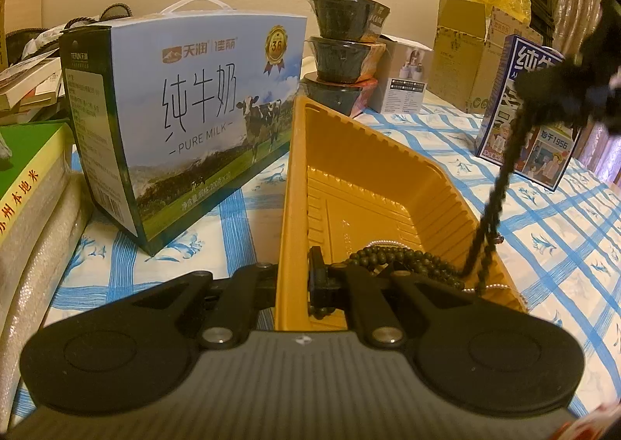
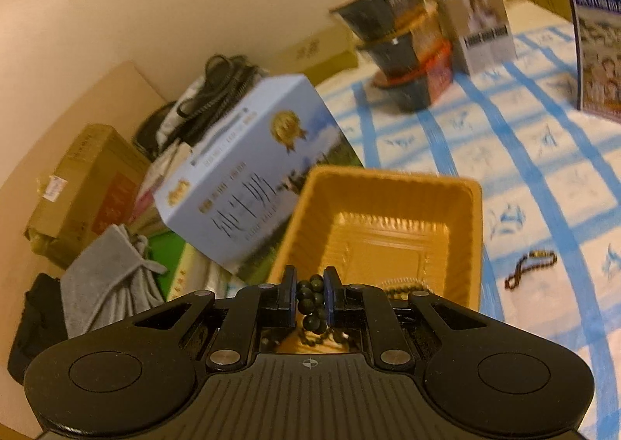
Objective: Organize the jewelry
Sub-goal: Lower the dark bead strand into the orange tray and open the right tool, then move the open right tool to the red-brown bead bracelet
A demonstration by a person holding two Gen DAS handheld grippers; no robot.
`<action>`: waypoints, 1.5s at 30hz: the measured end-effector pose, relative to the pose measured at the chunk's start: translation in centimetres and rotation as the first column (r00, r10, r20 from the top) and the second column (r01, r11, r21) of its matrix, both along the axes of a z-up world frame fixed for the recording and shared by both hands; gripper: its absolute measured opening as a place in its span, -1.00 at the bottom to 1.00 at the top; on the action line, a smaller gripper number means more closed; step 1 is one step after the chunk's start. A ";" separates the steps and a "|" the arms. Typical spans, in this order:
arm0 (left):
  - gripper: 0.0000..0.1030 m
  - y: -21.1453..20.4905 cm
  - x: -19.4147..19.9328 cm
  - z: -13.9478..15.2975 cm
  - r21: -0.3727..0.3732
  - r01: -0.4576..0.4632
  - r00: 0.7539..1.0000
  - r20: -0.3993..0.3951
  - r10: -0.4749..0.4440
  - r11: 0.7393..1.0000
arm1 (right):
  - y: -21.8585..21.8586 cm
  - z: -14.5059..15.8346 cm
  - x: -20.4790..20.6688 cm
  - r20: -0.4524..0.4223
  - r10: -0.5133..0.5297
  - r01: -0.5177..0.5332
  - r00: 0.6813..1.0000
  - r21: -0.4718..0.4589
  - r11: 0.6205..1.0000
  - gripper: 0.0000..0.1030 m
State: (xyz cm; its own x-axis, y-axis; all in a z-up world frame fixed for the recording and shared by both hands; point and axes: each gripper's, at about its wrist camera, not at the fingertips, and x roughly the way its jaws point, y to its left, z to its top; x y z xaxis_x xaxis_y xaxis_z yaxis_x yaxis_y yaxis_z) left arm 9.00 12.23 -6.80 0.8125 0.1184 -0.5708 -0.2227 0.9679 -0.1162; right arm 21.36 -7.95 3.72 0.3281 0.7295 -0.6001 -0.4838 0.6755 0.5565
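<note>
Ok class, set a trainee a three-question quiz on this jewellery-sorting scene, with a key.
1. True or false: the left claw clamps a wall of the yellow ribbed plastic tray.
2. What does the right claw hold? A) string of dark round beads B) silver ring C) wristwatch
3. Where does the small dark beaded bracelet outside the tray lie?
Key: 1 true; 2 A; 3 on the blue-checked tablecloth.

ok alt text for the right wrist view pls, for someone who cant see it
The right hand-held gripper is shut on a bunch of dark green beads over the near edge of a yellow plastic tray on a blue-checked tablecloth. A small dark bracelet lies on the cloth to the tray's right, and a milk carton box stands to its left.
</note>
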 end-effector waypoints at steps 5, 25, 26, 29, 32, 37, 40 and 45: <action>-0.88 0.1 -0.1 0.0 -0.001 0.001 1.000 0.000 -0.001 1.000 | 0.6 -1.1 -0.4 -0.004 0.008 -0.008 1.000 0.013 1.000 -0.73; -0.88 0.1 -0.2 -0.1 -0.006 -0.002 1.000 -0.004 0.002 1.000 | 1.0 -7.6 -2.0 0.023 -0.024 0.028 0.999 -0.178 0.984 0.07; -0.88 0.1 -0.2 -0.1 -0.007 -0.002 1.000 -0.004 0.002 1.000 | 0.9 -7.5 -2.3 0.032 -0.025 0.030 0.999 -0.182 0.983 0.09; -0.88 0.2 -0.2 -0.2 -0.010 -0.004 1.000 -0.005 0.004 1.000 | 0.7 -7.7 -2.8 0.039 -0.021 0.029 0.999 -0.207 0.978 0.11; -0.88 0.2 -0.2 -0.2 -0.009 -0.005 1.000 -0.006 0.005 1.000 | 0.3 -7.9 -3.2 0.056 -0.029 0.041 0.998 -0.238 0.970 0.13; -0.88 0.4 0.0 -0.3 -0.009 -0.007 1.000 -0.011 0.007 1.000 | -1.0 -8.0 -3.6 0.057 -0.062 0.074 0.996 -0.247 0.966 0.14; -0.89 0.5 0.1 -0.4 -0.008 -0.008 1.000 -0.015 0.008 1.000 | -1.7 -7.9 -3.6 0.062 -0.087 0.100 0.994 -0.252 0.963 0.15; -0.89 0.4 0.1 -0.5 -0.002 -0.006 1.000 -0.021 0.006 1.000 | -2.9 -7.9 -3.5 0.070 -0.120 0.134 0.990 -0.254 0.958 0.15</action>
